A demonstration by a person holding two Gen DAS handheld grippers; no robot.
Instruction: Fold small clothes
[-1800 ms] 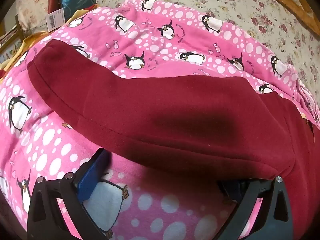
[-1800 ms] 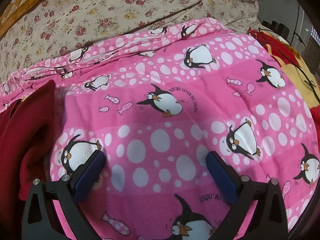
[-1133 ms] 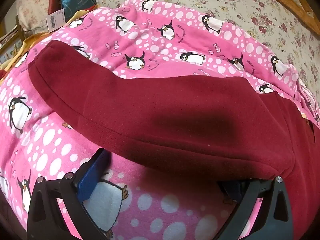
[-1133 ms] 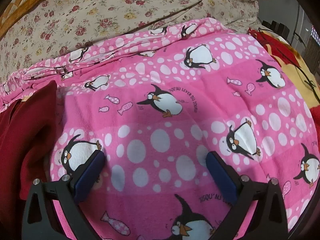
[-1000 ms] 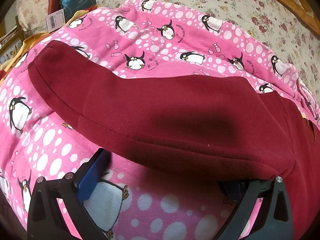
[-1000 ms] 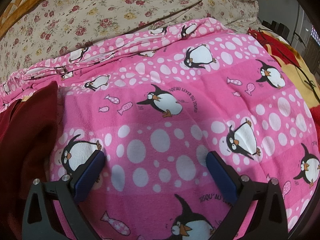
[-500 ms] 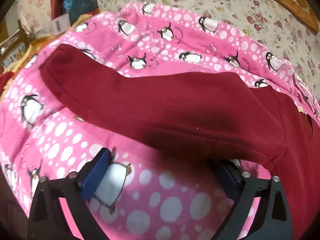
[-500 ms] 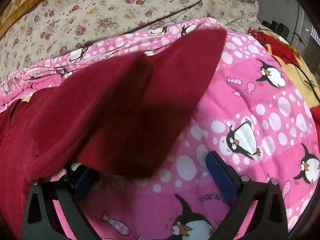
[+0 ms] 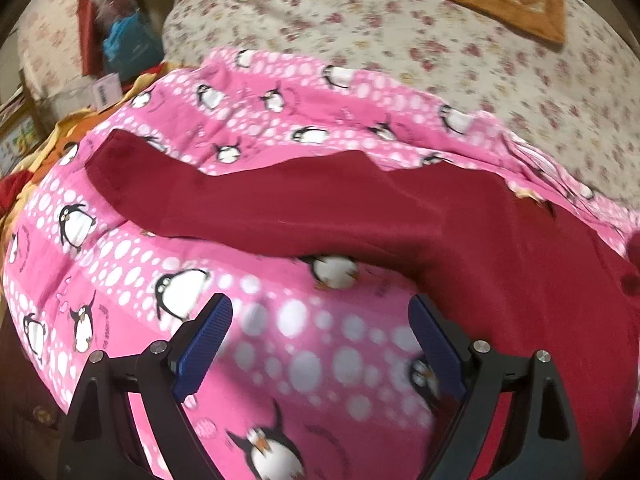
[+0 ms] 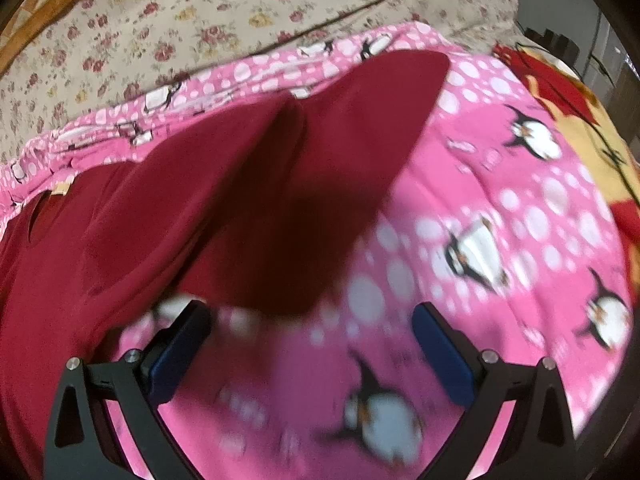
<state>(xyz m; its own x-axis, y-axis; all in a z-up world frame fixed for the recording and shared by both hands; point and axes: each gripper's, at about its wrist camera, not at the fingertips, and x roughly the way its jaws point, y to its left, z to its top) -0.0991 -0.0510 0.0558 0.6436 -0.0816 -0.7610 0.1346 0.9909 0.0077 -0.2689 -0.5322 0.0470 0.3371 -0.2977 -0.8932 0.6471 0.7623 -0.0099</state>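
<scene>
Dark red garment (image 9: 460, 216) lies spread on pink penguin blanket (image 9: 280, 340); sleeves outstretched.

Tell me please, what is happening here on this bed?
A person is folding a dark red garment spread on a pink penguin blanket, with a hand-held gripper in each hand. The left hand-held gripper is open with nothing between its fingers; its jaws have just been closing a little. One sleeve lies stretched out to the side. The right hand-held gripper is also open and empty, with the other sleeve lying ahead of it. No fold is finished yet.
</scene>
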